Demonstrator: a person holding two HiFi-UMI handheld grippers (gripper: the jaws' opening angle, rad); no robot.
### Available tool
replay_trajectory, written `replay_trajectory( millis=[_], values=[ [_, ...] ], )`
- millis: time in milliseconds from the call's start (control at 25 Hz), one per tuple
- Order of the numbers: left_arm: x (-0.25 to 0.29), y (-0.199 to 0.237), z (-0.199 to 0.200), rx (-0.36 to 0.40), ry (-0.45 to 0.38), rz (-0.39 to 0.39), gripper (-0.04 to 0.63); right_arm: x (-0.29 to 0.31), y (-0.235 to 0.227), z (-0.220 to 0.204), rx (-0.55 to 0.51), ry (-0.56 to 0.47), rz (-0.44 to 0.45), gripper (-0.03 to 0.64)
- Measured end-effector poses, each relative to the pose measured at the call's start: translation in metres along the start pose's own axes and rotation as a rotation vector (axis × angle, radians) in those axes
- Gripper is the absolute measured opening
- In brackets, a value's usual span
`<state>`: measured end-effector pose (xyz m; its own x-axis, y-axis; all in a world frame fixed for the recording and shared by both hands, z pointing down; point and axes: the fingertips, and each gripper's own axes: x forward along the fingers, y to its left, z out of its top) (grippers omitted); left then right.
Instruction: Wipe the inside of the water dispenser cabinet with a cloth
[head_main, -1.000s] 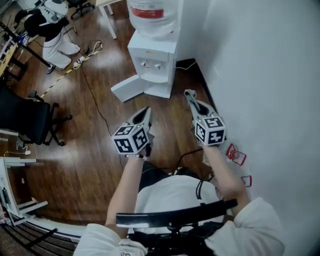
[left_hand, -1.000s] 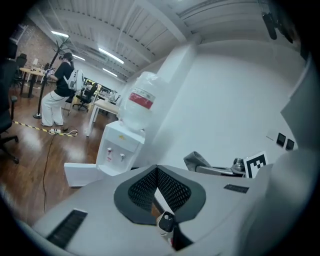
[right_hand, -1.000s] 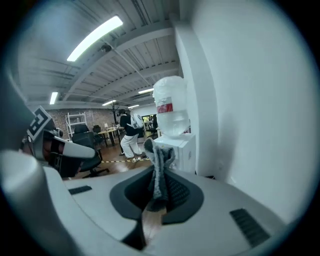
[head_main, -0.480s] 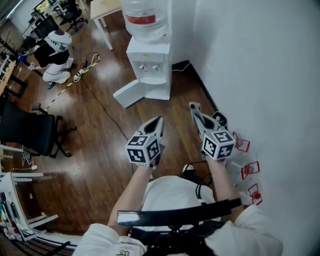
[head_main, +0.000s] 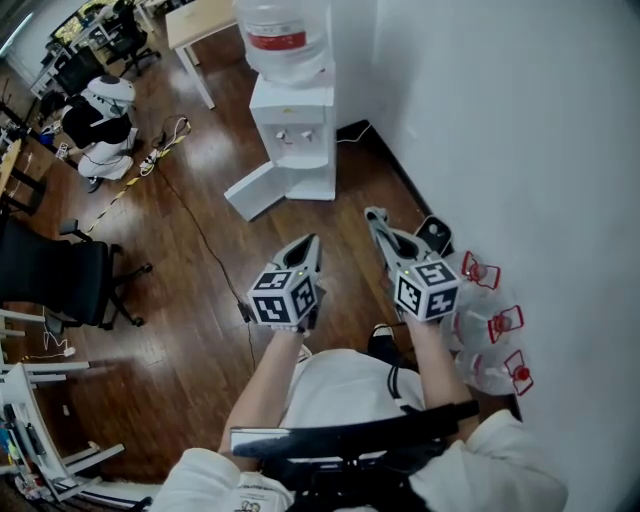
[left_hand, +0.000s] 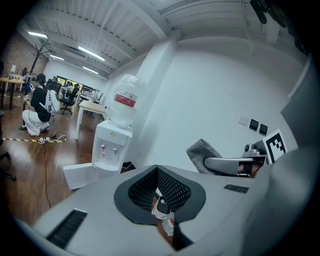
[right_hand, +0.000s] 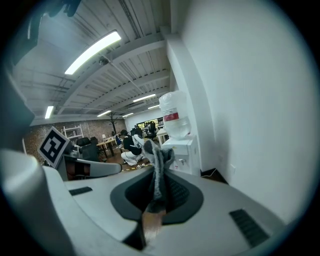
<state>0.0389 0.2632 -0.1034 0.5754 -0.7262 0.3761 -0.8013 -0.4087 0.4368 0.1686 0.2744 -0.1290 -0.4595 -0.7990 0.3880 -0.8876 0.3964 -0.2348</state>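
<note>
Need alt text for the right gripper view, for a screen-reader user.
The right gripper, jaws closed, pinches a crumpled grey cloth that stands up between them. Beyond it, against a white wall, stands a white water dispenser topped with a clear bottle; a person crouches in the office behind.

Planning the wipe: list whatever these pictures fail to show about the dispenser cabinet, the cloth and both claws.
- Head view: the water dispenser is seen from above; the cabinet shows only its open door, not its interior.
- Left gripper view: the left claw has its body across the cabinet's lower part; the rest is too small.
- Right gripper view: the cloth in the right claw covers part of the dispenser.
</note>
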Motion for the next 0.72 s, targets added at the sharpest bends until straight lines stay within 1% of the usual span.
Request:
replay_trajectory(
  millis=[160,360,720],
  values=[
    [-0.006,0.004,0.004,-0.006,-0.013,0.004,-0.012,0.003,0.007,-0.001,-0.006,0.011,0.010,0.032],
    [-0.012,0.018,0.007,-0.030,-0.035,0.023,-0.012,0.012,0.014,-0.003,-0.018,0.023,0.018,0.032],
    [-0.022,0.023,0.011,-0.037,-0.050,0.028,-0.012,0.014,0.023,-0.002,-0.028,0.030,0.026,0.032]
  ],
)
